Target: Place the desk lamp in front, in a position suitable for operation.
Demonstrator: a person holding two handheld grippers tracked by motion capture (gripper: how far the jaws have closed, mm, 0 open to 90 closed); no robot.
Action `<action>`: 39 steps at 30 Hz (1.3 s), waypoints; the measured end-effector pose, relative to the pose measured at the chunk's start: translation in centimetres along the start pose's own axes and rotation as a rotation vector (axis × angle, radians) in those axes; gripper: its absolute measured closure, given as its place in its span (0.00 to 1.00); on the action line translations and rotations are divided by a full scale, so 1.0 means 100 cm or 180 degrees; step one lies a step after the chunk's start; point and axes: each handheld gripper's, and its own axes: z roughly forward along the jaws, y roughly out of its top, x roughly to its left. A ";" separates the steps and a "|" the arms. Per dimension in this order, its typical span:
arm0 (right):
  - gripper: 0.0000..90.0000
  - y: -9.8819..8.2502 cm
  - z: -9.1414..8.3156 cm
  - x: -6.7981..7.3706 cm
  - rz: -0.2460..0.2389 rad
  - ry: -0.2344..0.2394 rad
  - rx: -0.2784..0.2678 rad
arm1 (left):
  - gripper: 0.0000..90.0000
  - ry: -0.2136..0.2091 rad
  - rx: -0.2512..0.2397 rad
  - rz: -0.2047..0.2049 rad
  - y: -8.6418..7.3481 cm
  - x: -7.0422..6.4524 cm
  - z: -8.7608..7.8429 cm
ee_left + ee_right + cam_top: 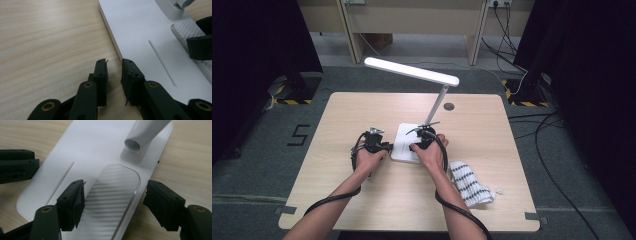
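A striped cloth (469,183) lies crumpled near the bench's near right edge, just behind the person's right forearm and clear of the work. Nothing stands between the hands and the white desk lamp (411,70), whose lit bar head leans out to the left over its slanted stalk. The bench (337,115) is pale wood with a round cable hole near the far edge; grey carpet surrounds it, black drapes hang at both sides, and cables (507,30) run along the floor at the right. The lamp's flat white base (140,27) sits mid-bench between the two hands. The left tongs (114,65) stand narrowly parted at the base's left edge, nothing between them, with one tip resting at that edge. The right tongs (115,192) are spread wide over the base's ribbed panel (112,200), gripping nothing; one tip sits on the base, the other just off its side
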 end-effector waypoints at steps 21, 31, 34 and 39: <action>0.51 -0.012 -0.013 0.004 0.0140 -0.0020 0.0059 | 0.89 0.0034 0.0070 0.0192 0.001 -0.006 0.001; 0.50 -0.025 -0.021 0.006 0.0161 -0.0006 0.0084 | 0.89 0.0000 0.0055 0.0253 -0.007 -0.013 -0.006; 0.50 -0.030 -0.025 0.008 0.0172 -0.0009 0.0101 | 0.90 -0.0022 0.0042 0.0283 -0.012 -0.017 -0.009; 0.50 -0.040 -0.031 0.011 0.0187 -0.0010 0.0105 | 0.90 -0.0048 0.0043 0.0323 -0.018 -0.020 -0.014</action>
